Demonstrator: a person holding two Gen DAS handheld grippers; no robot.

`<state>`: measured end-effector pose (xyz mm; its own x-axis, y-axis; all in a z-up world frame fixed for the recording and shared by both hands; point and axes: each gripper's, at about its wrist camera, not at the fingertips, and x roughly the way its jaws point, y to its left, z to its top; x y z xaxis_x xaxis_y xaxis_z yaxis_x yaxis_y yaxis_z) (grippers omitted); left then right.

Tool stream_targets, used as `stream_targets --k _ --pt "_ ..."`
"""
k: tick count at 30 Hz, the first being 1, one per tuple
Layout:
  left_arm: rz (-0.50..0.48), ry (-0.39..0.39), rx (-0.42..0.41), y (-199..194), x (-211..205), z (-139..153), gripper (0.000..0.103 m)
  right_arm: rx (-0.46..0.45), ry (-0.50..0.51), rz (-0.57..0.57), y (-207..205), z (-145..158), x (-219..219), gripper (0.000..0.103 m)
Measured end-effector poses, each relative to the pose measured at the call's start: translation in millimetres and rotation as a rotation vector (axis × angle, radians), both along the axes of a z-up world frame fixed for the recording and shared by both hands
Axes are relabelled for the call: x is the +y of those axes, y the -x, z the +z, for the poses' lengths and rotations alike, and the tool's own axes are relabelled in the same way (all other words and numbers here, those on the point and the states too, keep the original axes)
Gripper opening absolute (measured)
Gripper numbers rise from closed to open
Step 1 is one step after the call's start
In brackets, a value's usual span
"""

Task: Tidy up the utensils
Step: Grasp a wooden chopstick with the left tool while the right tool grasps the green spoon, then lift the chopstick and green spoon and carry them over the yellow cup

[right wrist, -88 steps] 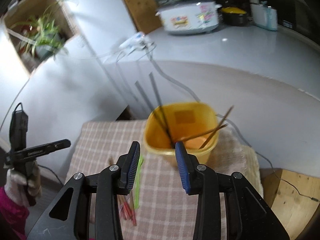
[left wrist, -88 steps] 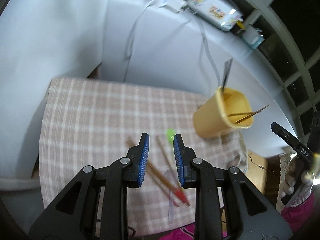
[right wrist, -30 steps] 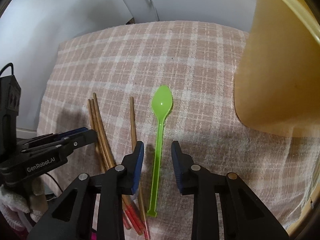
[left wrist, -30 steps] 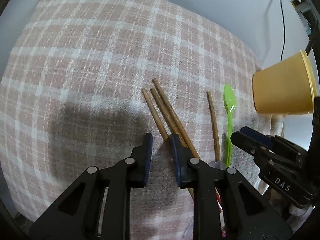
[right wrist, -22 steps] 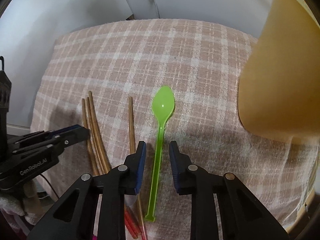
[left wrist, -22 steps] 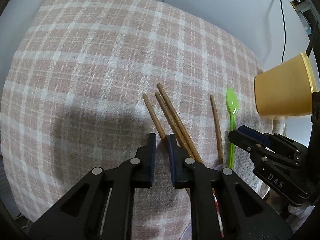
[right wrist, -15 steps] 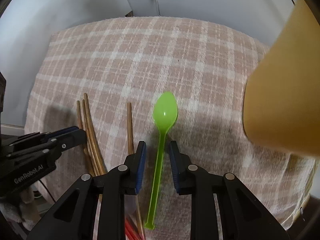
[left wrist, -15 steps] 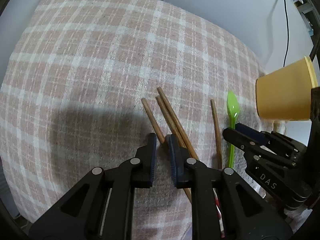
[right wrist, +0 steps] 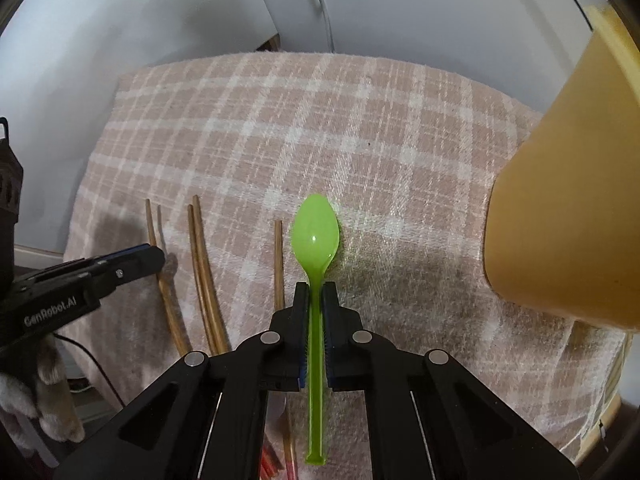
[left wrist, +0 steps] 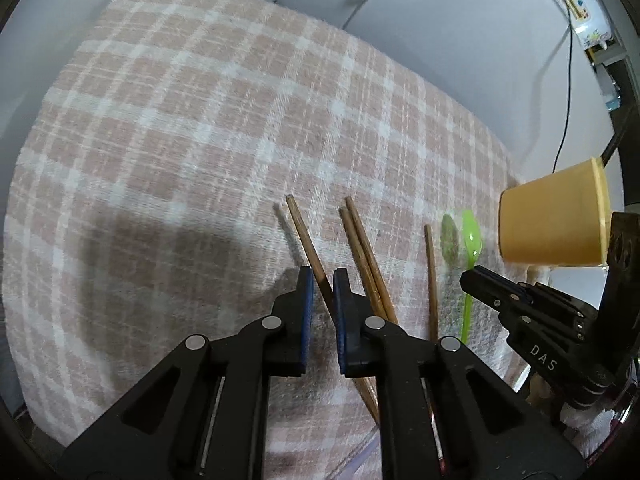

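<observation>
Right gripper point(right wrist: 315, 294) is pinched shut on the handle of the green plastic spoon point(right wrist: 315, 236), just below the bowl. The grip sits high on the handle, so the long tail hangs back between the arms; likely chosen so the spoon can go bowl-first or be tipped into the yellow cup point(right wrist: 560, 184). In the left wrist view the spoon casts a shadow offset from it, so it looks slightly raised off the checked cloth point(right wrist: 320, 128).

Left gripper point(left wrist: 320, 284): jaws closing on 1 wooden chopstick point(left wrist: 306, 240), which runs up between the pads. Whether the pads bite yet, I cannot tell for certain; it looks like contact, and the stick's tip also throws an offset shadow.

Relative to the yellow cup:
- spoon nearest it, on the cloth side
- 1 single chopstick point(right wrist: 278, 264) just beyond the spoon
- a touching pair point(right wrist: 202, 264) further off
- the gripped stick furthest

Room to move: the cloth beyond the utensil tips is bare, and the cup's mouth is out of sight from both views. The 2 grippers stand near each other, with the loose sticks between them. Judgement: lifting straight up before swinging toward the cup avoids dragging the neighbouring pair. The near ends of the sticks reach the cloth's front edge.
</observation>
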<state>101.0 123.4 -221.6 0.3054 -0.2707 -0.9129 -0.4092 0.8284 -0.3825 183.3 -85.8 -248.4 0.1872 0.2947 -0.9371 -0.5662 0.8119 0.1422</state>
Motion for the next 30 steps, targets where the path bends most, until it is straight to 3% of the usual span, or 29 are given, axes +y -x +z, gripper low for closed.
stream_targets --k 12,30 --pt "-0.009 -0.04 -0.13 33 11 69 0.005 -0.054 -0.131 0.014 15 46 -15 0.005" --pt "-0.104 -0.105 -0.284 24 -38 136 0.003 -0.13 -0.275 -0.059 31 95 -66 0.005"
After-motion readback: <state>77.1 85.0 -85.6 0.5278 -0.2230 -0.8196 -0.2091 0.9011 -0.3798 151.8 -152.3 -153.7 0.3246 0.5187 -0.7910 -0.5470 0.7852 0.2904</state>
